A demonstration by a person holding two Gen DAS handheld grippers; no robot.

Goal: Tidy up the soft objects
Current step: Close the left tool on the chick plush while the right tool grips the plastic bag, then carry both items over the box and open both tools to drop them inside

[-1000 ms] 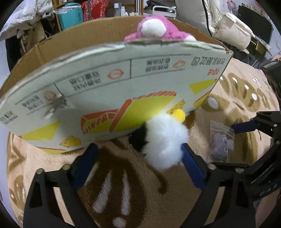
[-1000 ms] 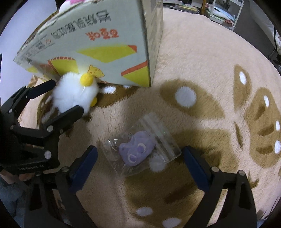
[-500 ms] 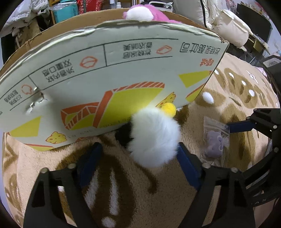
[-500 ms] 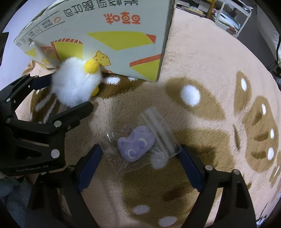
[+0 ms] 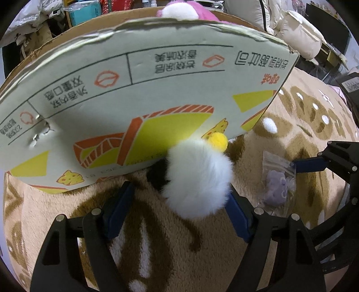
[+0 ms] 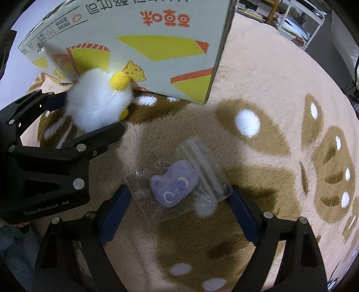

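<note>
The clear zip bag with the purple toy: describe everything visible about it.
The clear zip bag is thin, crinkled plastic with a ribbed zip strip at its far end. Inside lies a soft-looking purple toy with two crescent eyes. It lies flat on the beige patterned rug, between the right gripper's blue pads, which look just clear of its edges.

Dim indoor light, perhaps from overhead; soft shadows on the rug (image 6: pixel 258 74), strong fisheye bending, dark corners.

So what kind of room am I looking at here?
Probably a lived-in room at home: a plush patterned rug covers the floor, a cardboard box holds a pink plush toy, and bedding or cushions are piled behind.
</note>
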